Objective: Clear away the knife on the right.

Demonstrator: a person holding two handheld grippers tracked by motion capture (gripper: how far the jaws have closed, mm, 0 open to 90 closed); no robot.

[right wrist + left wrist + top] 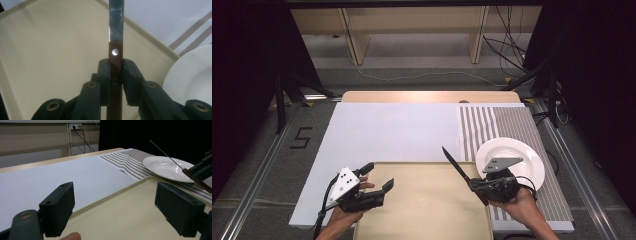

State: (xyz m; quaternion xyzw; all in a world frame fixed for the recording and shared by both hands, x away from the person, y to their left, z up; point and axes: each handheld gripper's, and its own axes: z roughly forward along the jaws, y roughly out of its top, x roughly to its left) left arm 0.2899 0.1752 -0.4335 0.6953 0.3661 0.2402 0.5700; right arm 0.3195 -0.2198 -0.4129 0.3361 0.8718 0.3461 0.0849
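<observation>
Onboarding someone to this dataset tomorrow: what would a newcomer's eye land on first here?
Probably the knife, clamped by its brown handle in the right hand-held gripper with the blade pointing up over the beige tray. Next, the white plate on the striped mat at the right. The left hand-held gripper sits open over the tray's left edge.
</observation>
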